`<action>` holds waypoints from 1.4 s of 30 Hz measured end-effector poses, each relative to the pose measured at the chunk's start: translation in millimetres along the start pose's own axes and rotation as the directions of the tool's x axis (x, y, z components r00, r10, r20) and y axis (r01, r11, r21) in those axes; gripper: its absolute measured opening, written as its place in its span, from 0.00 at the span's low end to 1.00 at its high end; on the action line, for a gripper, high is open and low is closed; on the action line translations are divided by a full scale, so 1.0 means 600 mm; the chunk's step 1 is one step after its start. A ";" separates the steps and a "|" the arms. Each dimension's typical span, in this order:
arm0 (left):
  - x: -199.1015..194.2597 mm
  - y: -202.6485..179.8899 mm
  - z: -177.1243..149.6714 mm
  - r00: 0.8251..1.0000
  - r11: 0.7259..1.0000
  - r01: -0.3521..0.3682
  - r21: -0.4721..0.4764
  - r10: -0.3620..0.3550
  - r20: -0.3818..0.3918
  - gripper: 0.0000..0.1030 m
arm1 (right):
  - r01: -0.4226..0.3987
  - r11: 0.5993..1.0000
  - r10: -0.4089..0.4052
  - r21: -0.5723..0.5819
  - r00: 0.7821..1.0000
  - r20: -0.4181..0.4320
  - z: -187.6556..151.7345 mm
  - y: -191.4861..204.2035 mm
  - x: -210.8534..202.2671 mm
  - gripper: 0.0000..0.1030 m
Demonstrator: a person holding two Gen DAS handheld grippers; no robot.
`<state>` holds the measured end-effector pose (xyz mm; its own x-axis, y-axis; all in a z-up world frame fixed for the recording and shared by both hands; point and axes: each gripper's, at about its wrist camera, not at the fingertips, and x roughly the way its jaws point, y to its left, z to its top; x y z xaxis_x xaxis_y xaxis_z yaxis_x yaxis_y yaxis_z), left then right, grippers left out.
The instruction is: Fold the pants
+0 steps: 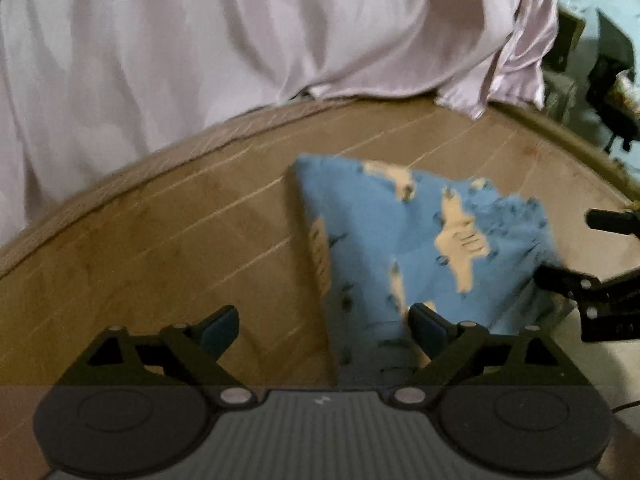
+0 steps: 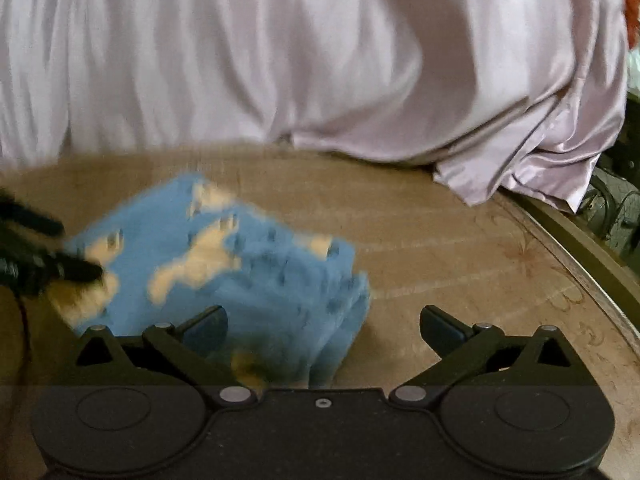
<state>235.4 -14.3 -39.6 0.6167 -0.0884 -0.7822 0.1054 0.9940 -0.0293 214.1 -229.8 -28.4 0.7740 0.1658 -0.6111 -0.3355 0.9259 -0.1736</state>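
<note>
The pants (image 1: 404,248) are blue with cream animal prints and lie folded into a compact bundle on the brown mat (image 1: 160,240). My left gripper (image 1: 322,324) is open at the bundle's near left edge; the cloth lies across its right finger and nothing is pinched. In the right wrist view the same pants (image 2: 248,264) appear blurred at centre left. My right gripper (image 2: 324,326) is open over their near right corner, holding nothing. The right gripper (image 1: 576,252) shows in the left wrist view at the bundle's right side. The left gripper (image 2: 36,256) shows at the right wrist view's left edge.
A pale lilac satin sheet (image 1: 240,40) hangs along the far edge of the mat (image 2: 480,256). Dark clutter (image 1: 608,80) stands at the far right beyond the mat's raised border. A thin cable (image 2: 24,320) runs down at the left.
</note>
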 end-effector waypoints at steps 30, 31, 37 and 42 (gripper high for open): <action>-0.035 0.019 0.027 0.997 0.992 0.075 -0.097 -0.074 0.021 1.00 | -0.169 0.972 0.173 0.165 0.985 -0.014 0.044 -0.088 0.028 0.99; -0.033 0.021 0.027 0.996 0.992 0.084 -0.099 -0.082 0.019 1.00 | -0.177 0.971 0.182 0.158 0.983 -0.018 0.051 -0.090 0.039 0.99; -0.016 0.038 0.021 0.987 0.977 0.155 -0.148 -0.159 -0.014 0.99 | -0.290 0.933 0.315 0.212 0.944 -0.096 0.078 -0.114 0.134 0.99; -0.010 0.044 0.019 0.978 0.963 0.201 -0.178 -0.207 -0.012 0.94 | -0.318 0.903 0.365 0.290 0.923 -0.122 0.080 -0.125 0.178 0.87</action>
<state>243.2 12.0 -28.4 0.5718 -0.2914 -0.7669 0.0869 0.9511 -0.2965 347.6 -265.2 -43.5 0.5261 0.4495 -0.7219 -0.3935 0.8812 0.2619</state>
